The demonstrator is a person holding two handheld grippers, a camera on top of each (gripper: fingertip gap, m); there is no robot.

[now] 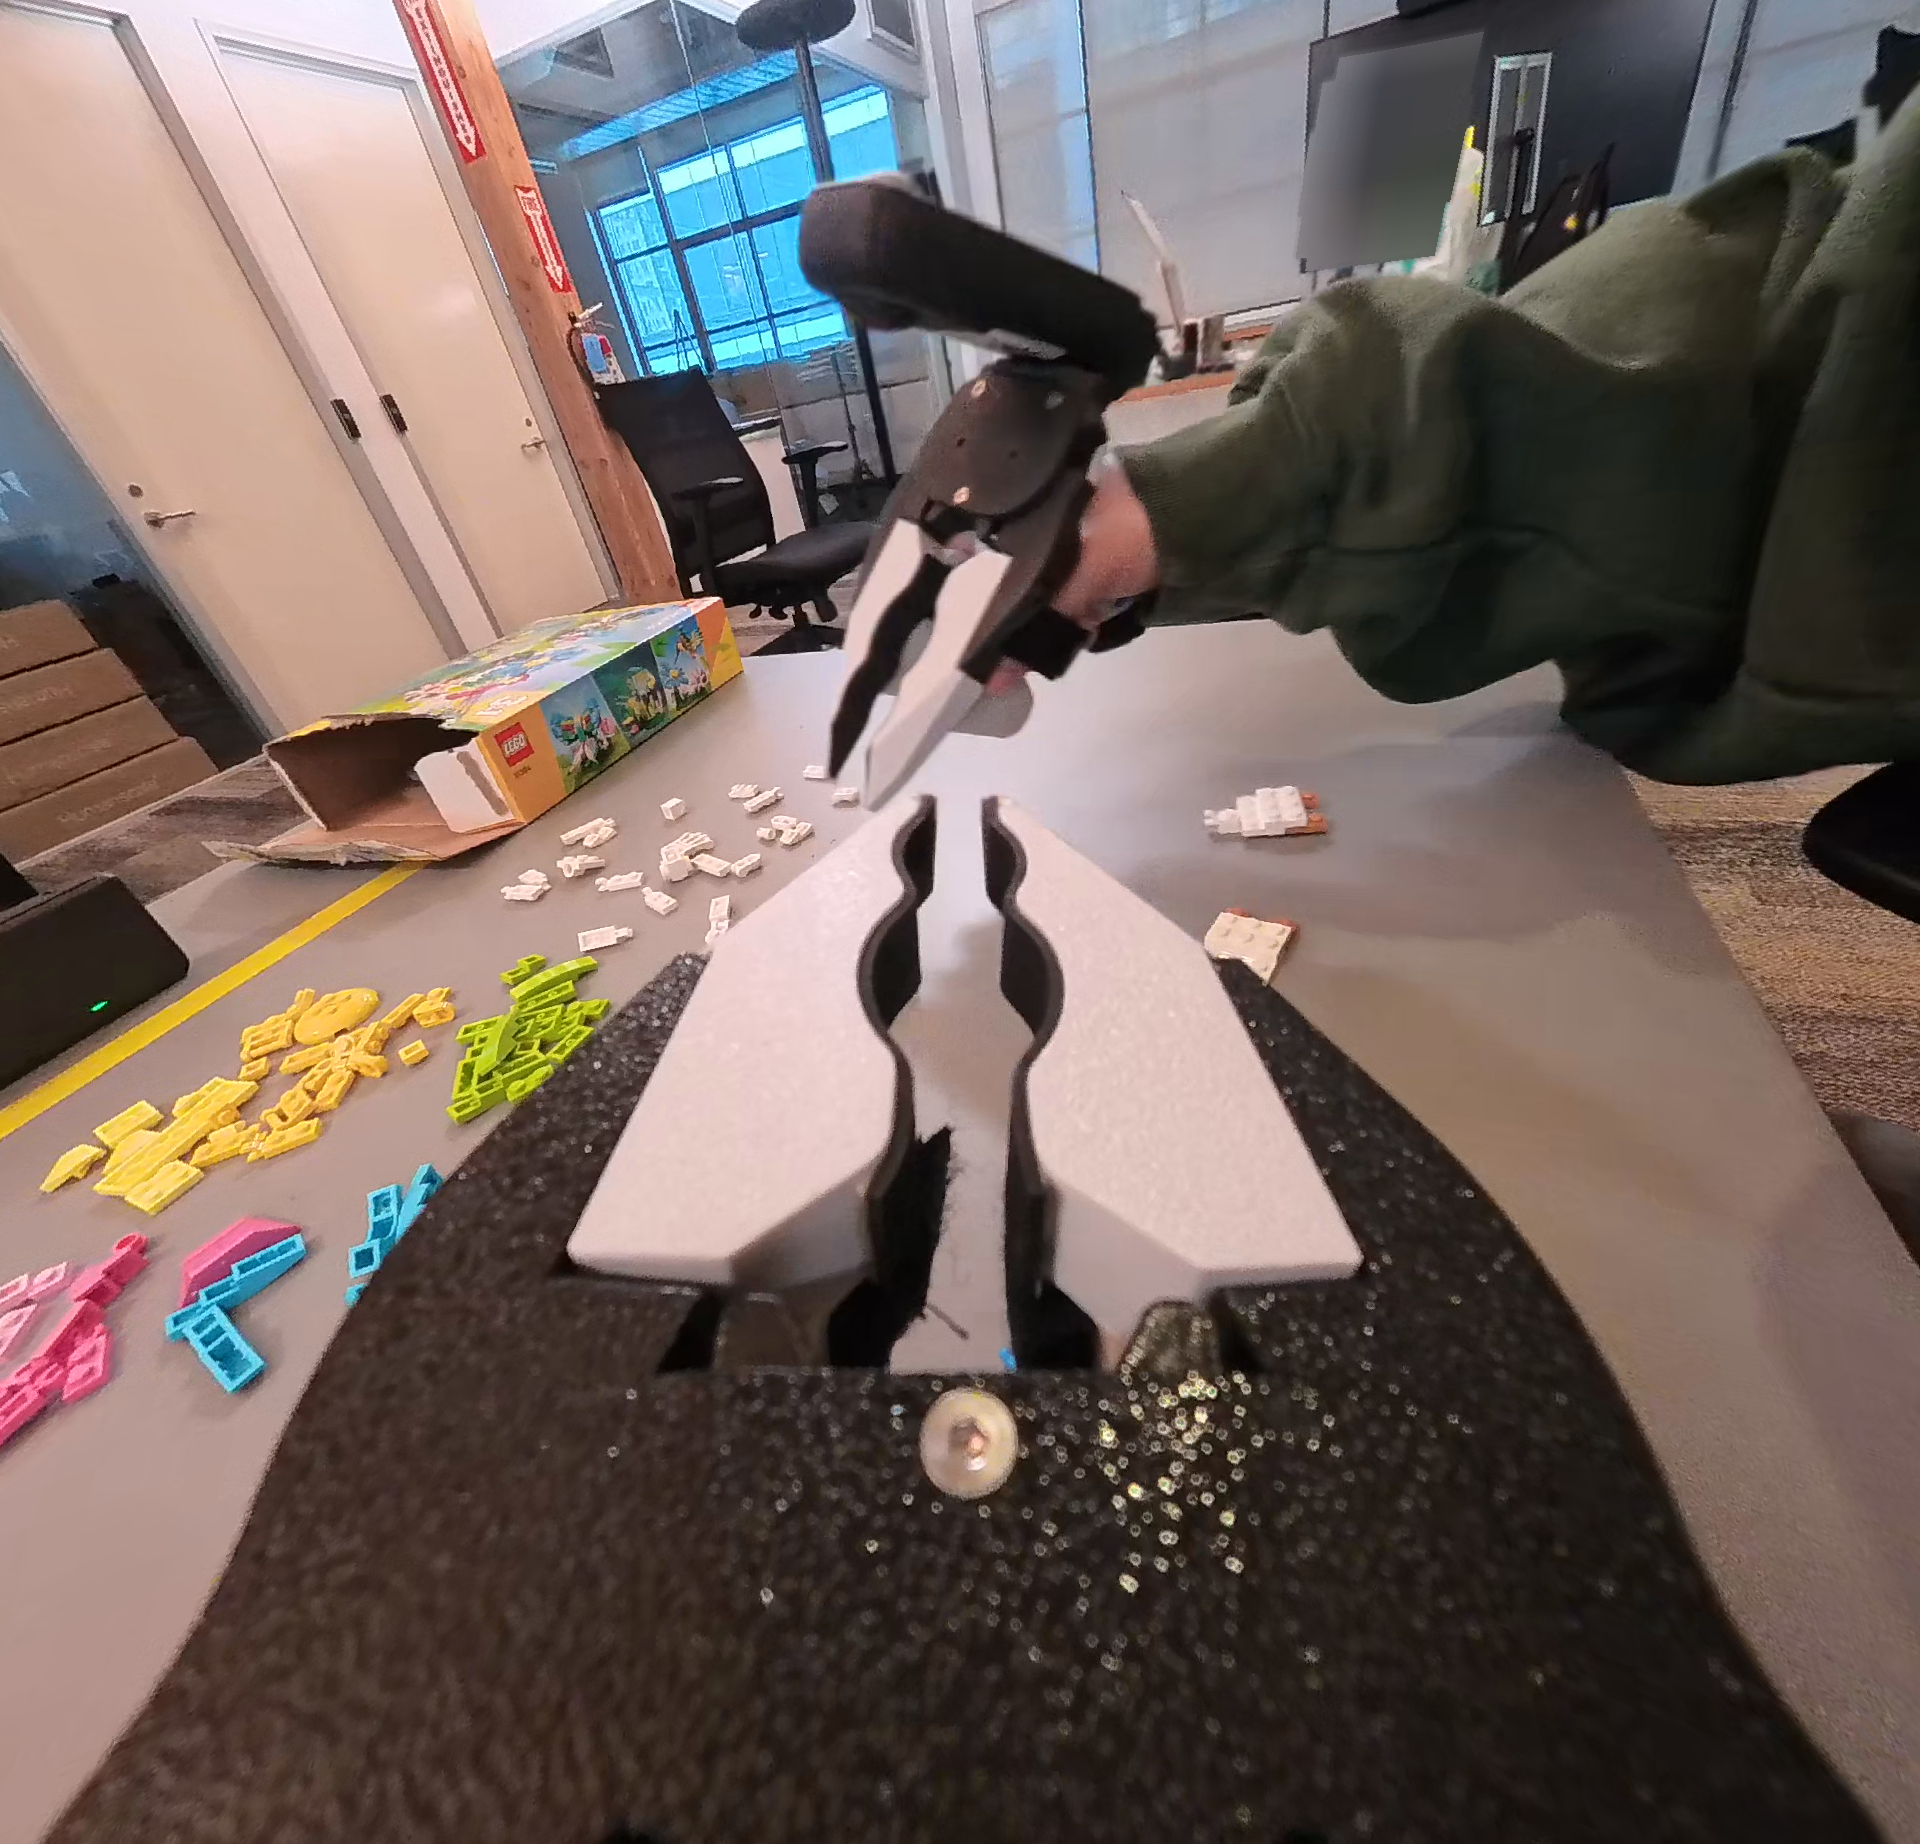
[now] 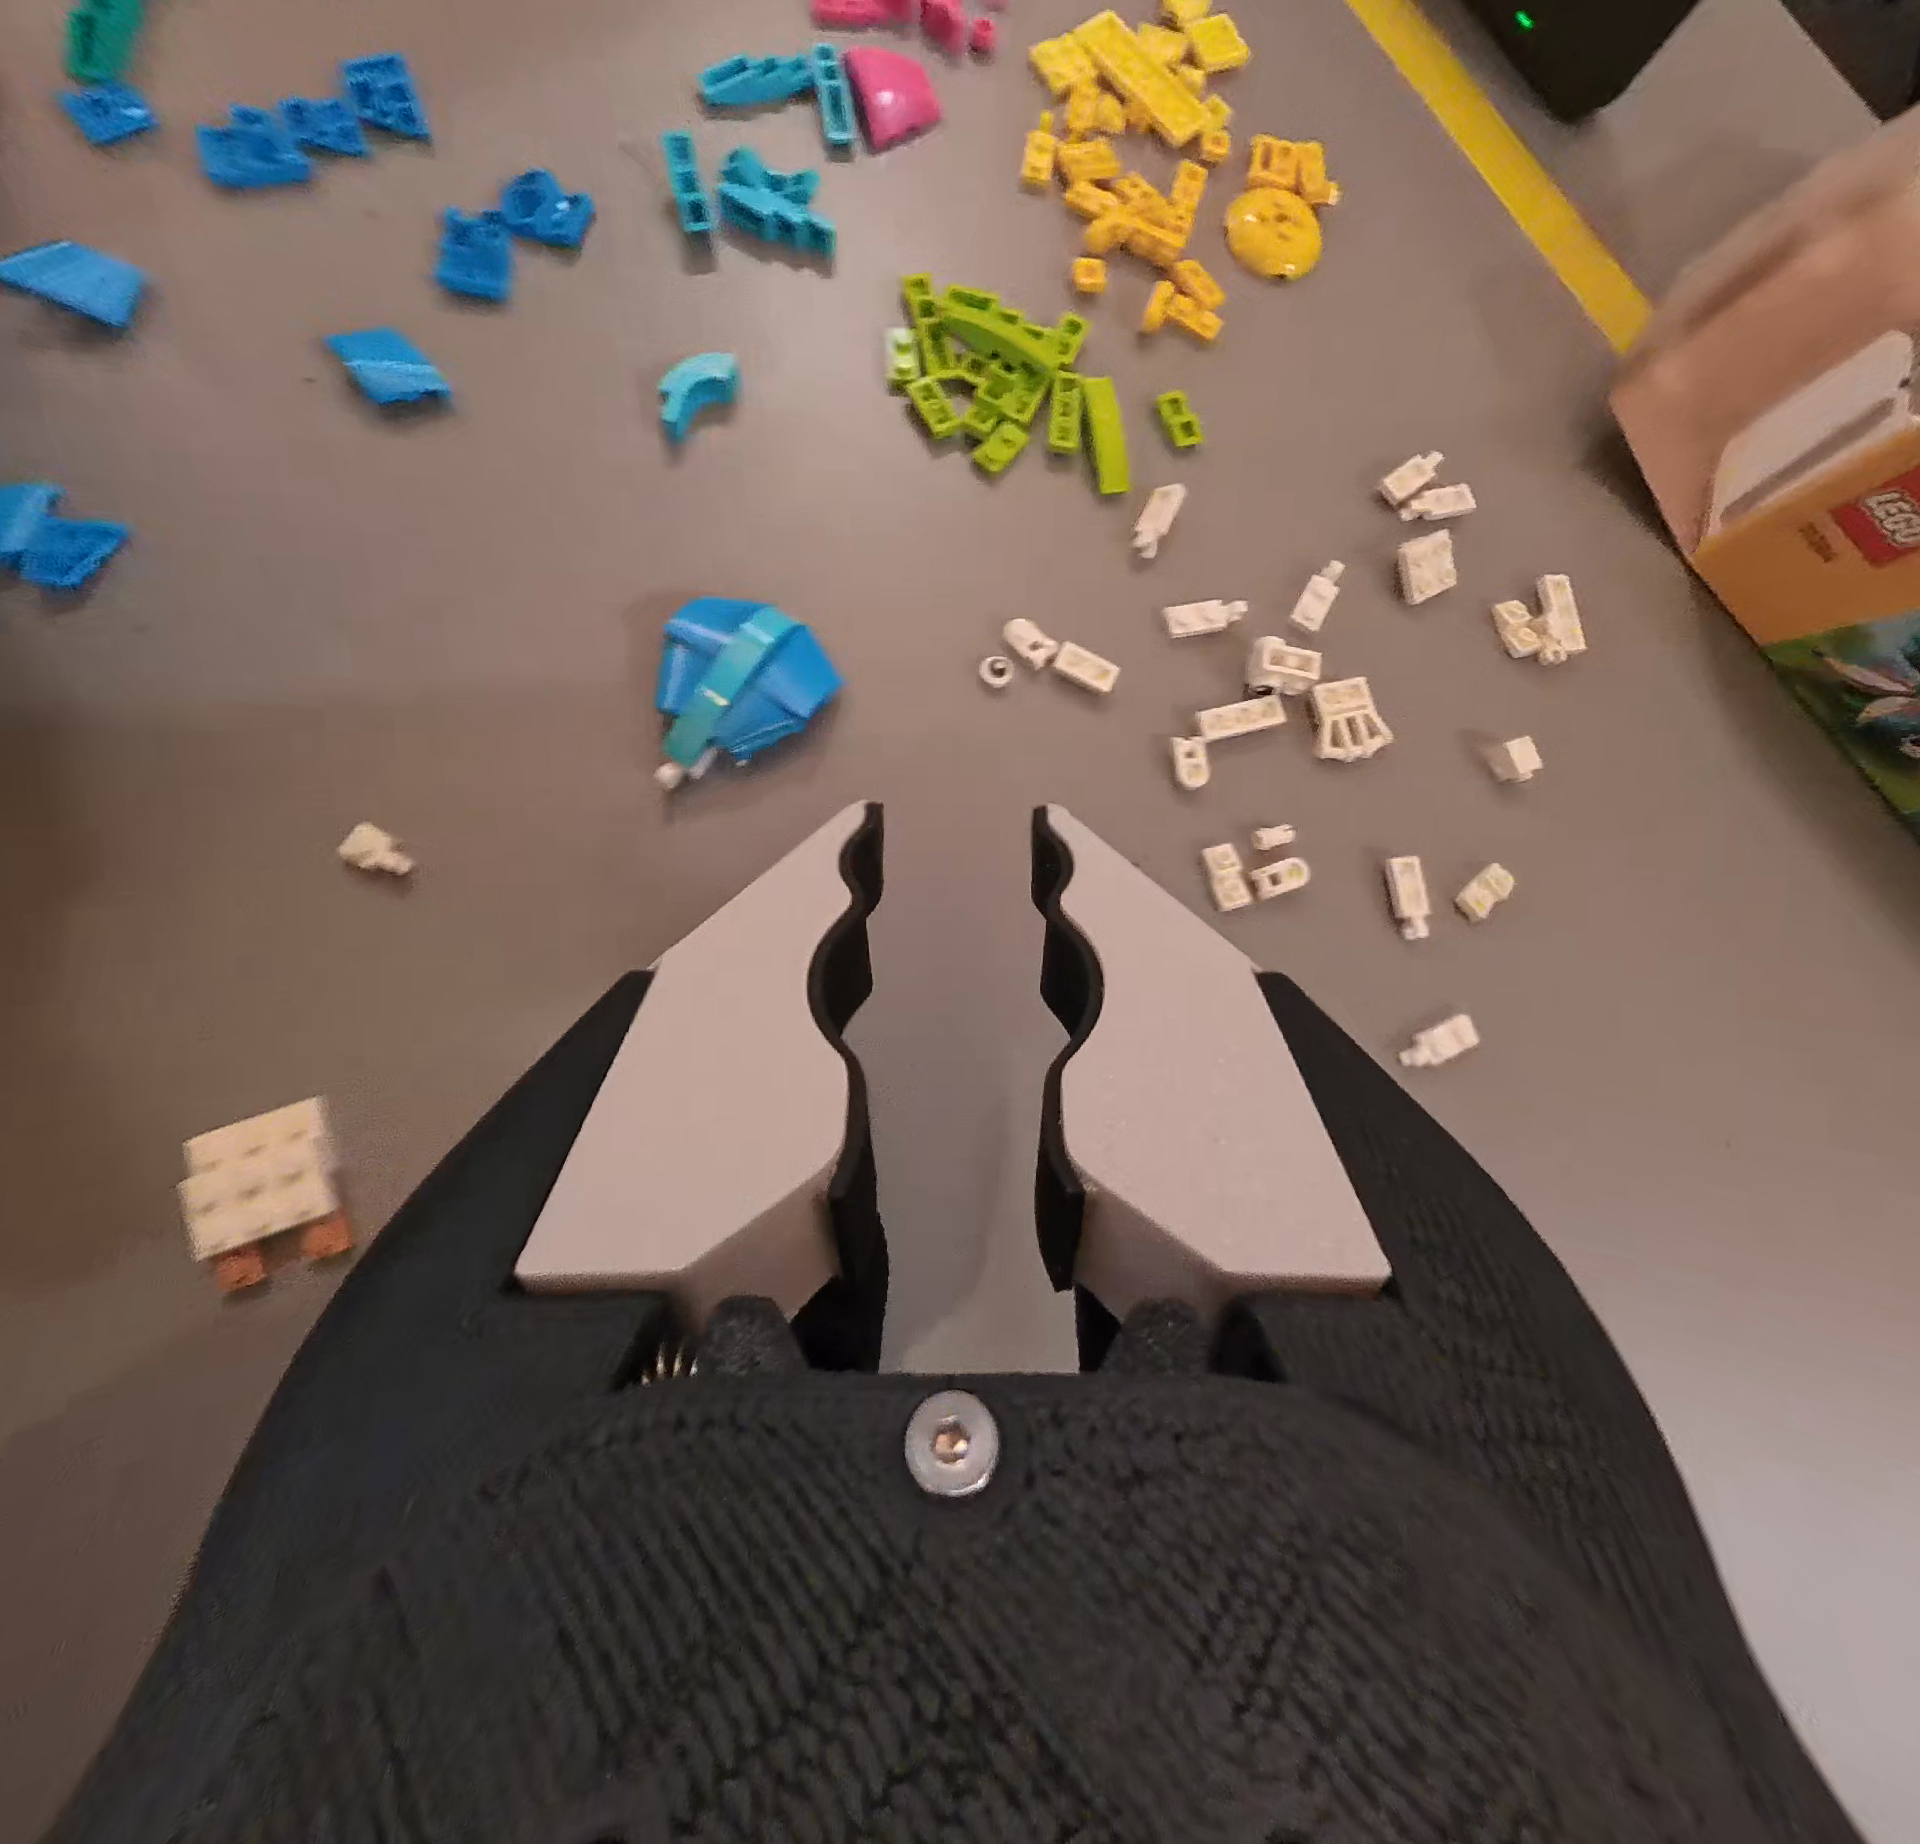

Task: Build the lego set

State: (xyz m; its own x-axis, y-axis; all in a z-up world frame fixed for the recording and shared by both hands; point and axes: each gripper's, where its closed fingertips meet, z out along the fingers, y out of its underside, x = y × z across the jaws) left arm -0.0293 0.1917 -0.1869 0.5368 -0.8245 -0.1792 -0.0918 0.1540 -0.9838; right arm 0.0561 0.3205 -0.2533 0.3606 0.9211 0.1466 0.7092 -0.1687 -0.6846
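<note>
R gripper [image 2: 956, 818], jaws apart w/ nothing between, hangs over bare grey table [image 2: 416, 963] w/ the scattered white bricks [image 2: 1299, 693] just upper right of its tips & blue built piece [image 2: 743, 688] upper left, while L gripper [image 1: 956, 818], also apart & empty, sits farther back

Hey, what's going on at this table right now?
A person holds a gripper in each hand over a grey table strewn with toy bricks sorted by colour. The right gripper hangs open and empty above the white bricks, beside a blue brick assembly. The left gripper is also open, holding nothing.
</note>
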